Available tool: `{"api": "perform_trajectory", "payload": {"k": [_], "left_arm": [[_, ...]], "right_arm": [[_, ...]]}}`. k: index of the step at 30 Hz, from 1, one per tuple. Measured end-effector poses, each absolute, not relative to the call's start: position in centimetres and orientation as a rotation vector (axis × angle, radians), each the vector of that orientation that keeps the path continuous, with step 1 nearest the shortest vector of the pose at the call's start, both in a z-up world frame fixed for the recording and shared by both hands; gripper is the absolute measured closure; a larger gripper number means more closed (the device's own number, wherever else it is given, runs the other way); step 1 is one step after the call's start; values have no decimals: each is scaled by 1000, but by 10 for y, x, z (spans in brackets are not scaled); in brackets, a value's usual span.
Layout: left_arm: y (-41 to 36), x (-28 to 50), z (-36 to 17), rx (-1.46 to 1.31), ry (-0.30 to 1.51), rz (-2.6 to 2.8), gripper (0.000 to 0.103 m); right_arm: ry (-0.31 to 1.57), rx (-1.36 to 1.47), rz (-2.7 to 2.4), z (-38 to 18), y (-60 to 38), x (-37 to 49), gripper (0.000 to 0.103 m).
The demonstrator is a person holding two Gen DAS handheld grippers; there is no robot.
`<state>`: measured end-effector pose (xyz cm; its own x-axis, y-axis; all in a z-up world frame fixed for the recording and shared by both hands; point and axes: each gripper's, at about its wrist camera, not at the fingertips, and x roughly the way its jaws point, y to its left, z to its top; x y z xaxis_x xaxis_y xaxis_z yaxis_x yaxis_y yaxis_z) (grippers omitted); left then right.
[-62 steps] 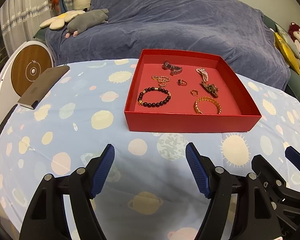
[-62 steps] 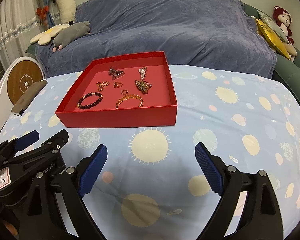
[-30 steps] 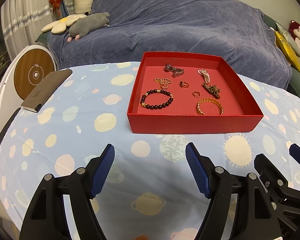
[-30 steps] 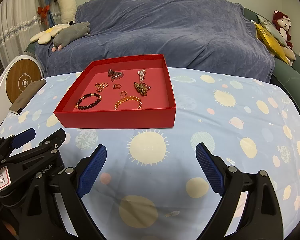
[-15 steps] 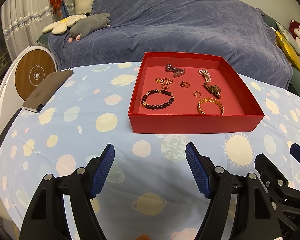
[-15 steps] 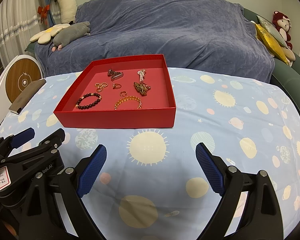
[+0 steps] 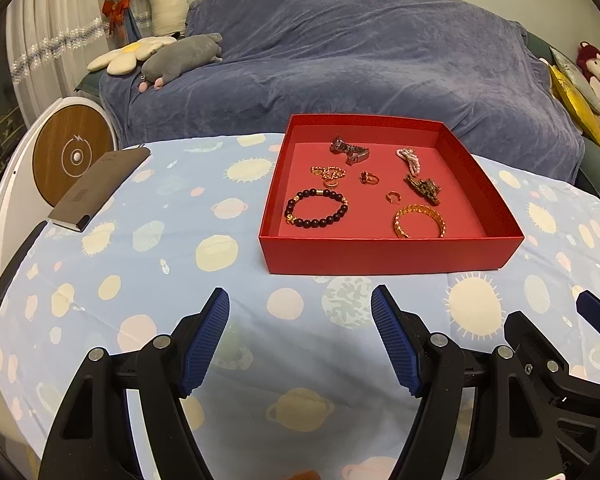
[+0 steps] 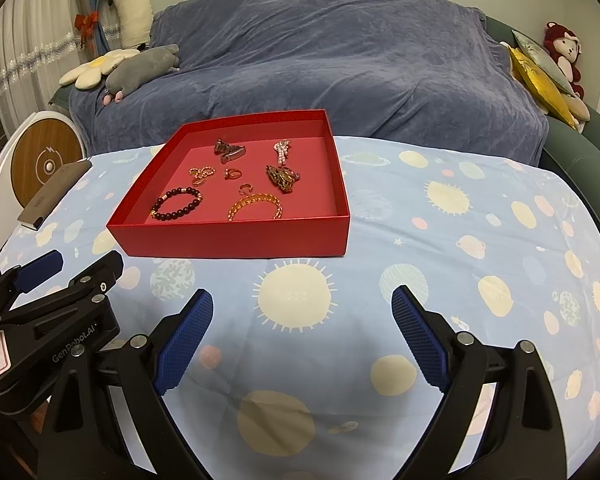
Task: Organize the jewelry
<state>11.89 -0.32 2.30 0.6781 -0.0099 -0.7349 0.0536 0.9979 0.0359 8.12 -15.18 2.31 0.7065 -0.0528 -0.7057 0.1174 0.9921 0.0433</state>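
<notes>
Left wrist view: shallow red cardboard tray (image 7: pixel 384 250) of jewelry lies ahead, slightly right of the empty, wide-open left gripper (image 7: pixel 300 336); right gripper (image 8: pixel 302 334), likewise agape and empty, sits tray's right.

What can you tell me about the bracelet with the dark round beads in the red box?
The dark bead bracelet is a closed loop of round, glossy, nearly black beads with a few small gold beads set among them. It lies flat on the floor of the red box, in the near left part. It touches no other jewelry; the gold chain bracelet lies apart to its right. Neither gripper is near it.
</notes>
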Motion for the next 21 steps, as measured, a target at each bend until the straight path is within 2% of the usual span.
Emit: {"api": "perform_trajectory", "payload": {"k": [21], "left_arm": [[-5,120,19,58,851,-49,31]], "right_arm": [[783,82,-92,22,-150,80,14]]}}
